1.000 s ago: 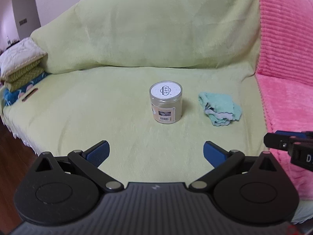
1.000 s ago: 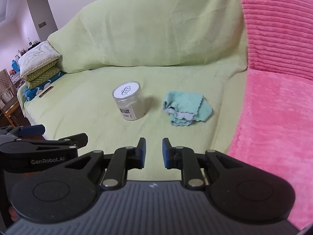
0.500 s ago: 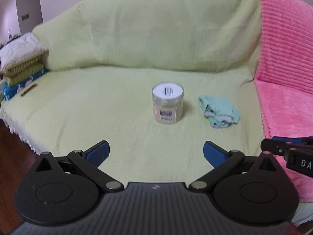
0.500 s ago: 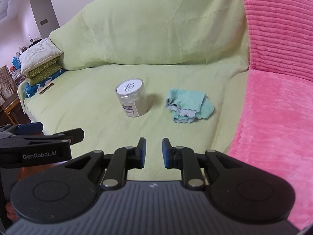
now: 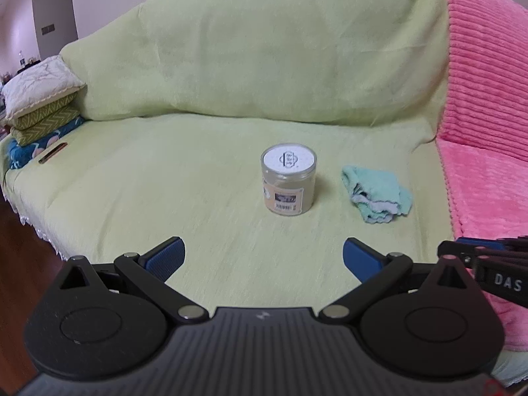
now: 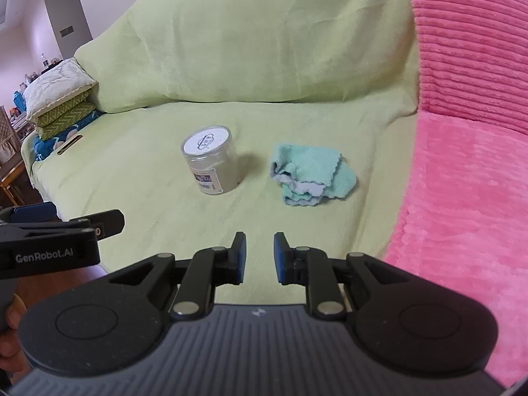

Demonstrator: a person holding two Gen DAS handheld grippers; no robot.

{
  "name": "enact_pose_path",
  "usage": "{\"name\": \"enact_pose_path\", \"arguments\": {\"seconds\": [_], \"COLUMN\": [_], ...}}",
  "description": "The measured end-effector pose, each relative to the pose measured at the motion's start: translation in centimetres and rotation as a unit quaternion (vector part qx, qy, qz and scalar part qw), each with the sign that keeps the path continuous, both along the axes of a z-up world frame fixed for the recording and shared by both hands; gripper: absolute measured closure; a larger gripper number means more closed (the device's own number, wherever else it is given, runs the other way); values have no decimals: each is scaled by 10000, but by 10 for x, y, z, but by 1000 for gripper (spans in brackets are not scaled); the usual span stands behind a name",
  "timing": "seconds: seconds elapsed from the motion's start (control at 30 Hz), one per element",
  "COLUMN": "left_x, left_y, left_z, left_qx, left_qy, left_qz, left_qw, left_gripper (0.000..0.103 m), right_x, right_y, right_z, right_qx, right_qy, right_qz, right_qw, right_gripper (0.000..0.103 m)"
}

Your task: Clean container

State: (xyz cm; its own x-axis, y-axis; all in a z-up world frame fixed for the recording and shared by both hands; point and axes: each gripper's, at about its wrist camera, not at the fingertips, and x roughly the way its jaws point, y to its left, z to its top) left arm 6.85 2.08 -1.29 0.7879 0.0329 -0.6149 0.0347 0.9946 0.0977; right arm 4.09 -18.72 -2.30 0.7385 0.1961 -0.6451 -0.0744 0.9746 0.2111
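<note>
A clear round container (image 5: pixel 289 182) with a white lid and a label stands upright on the green-covered sofa seat; the right wrist view shows the container (image 6: pixel 210 164) too. A crumpled teal cloth (image 5: pixel 376 192) lies just right of it, and the cloth (image 6: pixel 310 175) is apart from the jar. My left gripper (image 5: pixel 263 255) hangs wide open in front of the container, well short of it, with nothing between its fingers. My right gripper (image 6: pixel 259 257) hovers short of the cloth, its blue pads a narrow gap apart and empty.
A pink ribbed blanket (image 6: pixel 468 151) covers the sofa's right part. Stacked cushions (image 5: pixel 39 105) sit at the far left end. A small dark slot-shaped item (image 5: pixel 52 153) lies by them. Wooden floor (image 5: pixel 19 264) shows below the seat's left edge. A hand (image 6: pixel 10 330) holds the left gripper.
Both views have shifted slightly; the container and cloth stay where they were. Neither gripper's jaw spacing has changed.
</note>
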Motion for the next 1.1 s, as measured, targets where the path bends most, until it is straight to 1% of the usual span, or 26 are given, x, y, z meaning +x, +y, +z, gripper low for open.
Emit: {"name": "enact_pose_path", "arguments": {"seconds": [0.27, 0.43, 0.57, 0.73, 1.0, 1.1], "left_x": [3, 1, -4, -6, 1, 1], "left_y": [0, 5, 6, 9, 14, 15], "left_z": [-1, -4, -7, -9, -14, -16], "left_qx": [10, -97, -32, 2, 9, 14], "left_qy": [32, 103, 117, 146, 208, 157], "left_qz": [64, 59, 45, 98, 206, 174], "left_qw": [10000, 9999, 9999, 9998, 9996, 9997], "left_gripper": [0, 0, 0, 0, 0, 0], "right_x": [11, 14, 15, 17, 24, 28], "right_y": [3, 7, 10, 17, 26, 29], "right_z": [-5, -7, -8, -12, -11, -11], "right_qx": [-96, -193, -281, -293, -416, -475], "right_qy": [130, 158, 161, 218, 185, 168], "right_qz": [-24, 17, 32, 142, 320, 373], "right_qw": [9999, 9997, 9995, 9992, 9985, 9980], "right_gripper": [86, 86, 86, 86, 86, 86]}}
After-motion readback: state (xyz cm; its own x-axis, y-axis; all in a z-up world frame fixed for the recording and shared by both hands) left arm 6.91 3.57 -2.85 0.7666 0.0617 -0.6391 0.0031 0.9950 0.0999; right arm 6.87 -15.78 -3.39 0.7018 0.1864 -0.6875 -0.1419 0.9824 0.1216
